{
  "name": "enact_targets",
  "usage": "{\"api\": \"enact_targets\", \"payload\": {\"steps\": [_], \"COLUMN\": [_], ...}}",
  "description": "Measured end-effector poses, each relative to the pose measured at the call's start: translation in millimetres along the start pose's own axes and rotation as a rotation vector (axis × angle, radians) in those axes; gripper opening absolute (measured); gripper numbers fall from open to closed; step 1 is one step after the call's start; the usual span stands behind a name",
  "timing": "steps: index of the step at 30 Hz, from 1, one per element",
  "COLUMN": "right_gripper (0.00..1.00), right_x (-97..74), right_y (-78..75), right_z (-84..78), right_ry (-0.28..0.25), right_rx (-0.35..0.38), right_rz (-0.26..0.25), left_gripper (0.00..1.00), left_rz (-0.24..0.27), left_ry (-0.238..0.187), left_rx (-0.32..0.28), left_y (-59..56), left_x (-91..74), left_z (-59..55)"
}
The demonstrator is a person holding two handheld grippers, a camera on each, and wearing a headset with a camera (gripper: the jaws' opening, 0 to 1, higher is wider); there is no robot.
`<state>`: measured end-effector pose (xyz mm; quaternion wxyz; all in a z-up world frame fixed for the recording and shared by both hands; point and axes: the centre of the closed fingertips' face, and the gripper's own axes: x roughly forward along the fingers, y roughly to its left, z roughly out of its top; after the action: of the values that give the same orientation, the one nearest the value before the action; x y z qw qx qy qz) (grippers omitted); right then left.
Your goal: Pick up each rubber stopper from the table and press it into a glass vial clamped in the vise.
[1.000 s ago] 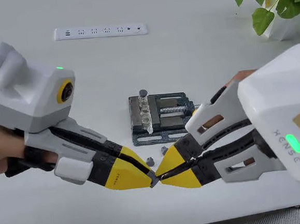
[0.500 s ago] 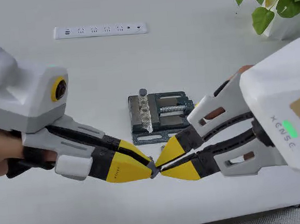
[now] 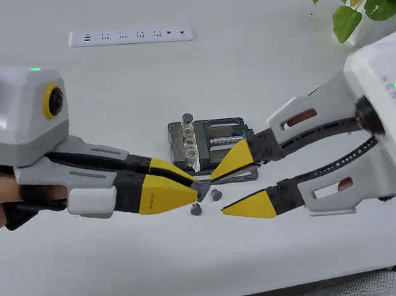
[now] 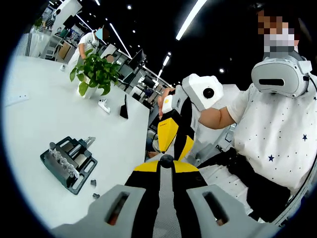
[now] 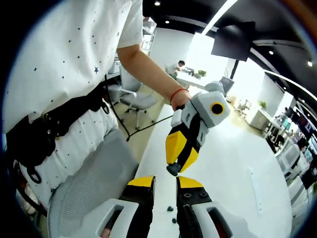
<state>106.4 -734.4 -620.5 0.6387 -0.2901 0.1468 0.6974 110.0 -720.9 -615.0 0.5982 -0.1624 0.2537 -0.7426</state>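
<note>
Right gripper (image 3: 219, 195) has spread open, away from the small dark-grey rubber stopper (image 4: 166, 160).
Left gripper (image 3: 197, 189) pinches it, just before the dark metal vise (image 3: 214, 131).

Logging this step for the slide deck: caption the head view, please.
Left gripper holds a rubber stopper, right gripper open, two stoppers on the table before the vise.

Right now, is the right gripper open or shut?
Open. The right gripper has its two yellow jaws clearly apart in the head view.
</note>
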Motion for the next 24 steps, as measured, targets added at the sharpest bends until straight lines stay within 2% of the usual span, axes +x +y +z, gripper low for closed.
{"api": "enact_targets", "payload": {"steps": [2,3,5,6,8,12,17,19,24], "right_gripper": [0.15,0.16,0.17,0.17,0.16,0.16,0.15,0.15,0.15], "right_x": [-2.3,-3.1,-4.8,-5.2,-7.4,-13.5,-22.1,-25.4,-33.7], "right_y": [-4.3,-5.7,-10.6,-12.6,-18.8,-29.1,-41.0,-42.5,-48.2], "right_z": [-1.1,-1.4,0.2,2.8,8.0,16.4,29.5,33.6,44.6], "right_ry": [-0.027,-0.037,-0.071,-0.094,-0.147,-0.243,-0.357,-0.395,-0.49], "right_rx": [0.065,0.079,0.131,0.152,0.202,0.3,0.408,0.443,0.512], "right_rz": [-0.02,-0.027,-0.054,-0.063,-0.091,-0.131,-0.171,-0.167,-0.17], "left_gripper": [0.05,0.05,0.05,0.05,0.05,0.05,0.05,0.05,0.05], "left_rz": [0.039,0.041,0.086,0.091,0.131,0.168,0.184,0.195,0.2], "left_ry": [-0.057,-0.074,-0.123,-0.138,-0.187,-0.297,-0.369,-0.405,-0.434], "left_rx": [0.039,0.042,0.1,0.115,0.146,0.181,0.173,0.187,0.196], "left_y": [2.3,0.9,3.7,2.0,0.8,-5.8,-11.5,-12.9,-16.7], "left_x": [-2.4,-3.2,-5.1,-5.8,-4.7,-6.1,-8.0,-9.0,-6.5], "left_z": [10.7,13.8,22.3,24.6,32.3,47.8,55.9,60.8,62.6]}}
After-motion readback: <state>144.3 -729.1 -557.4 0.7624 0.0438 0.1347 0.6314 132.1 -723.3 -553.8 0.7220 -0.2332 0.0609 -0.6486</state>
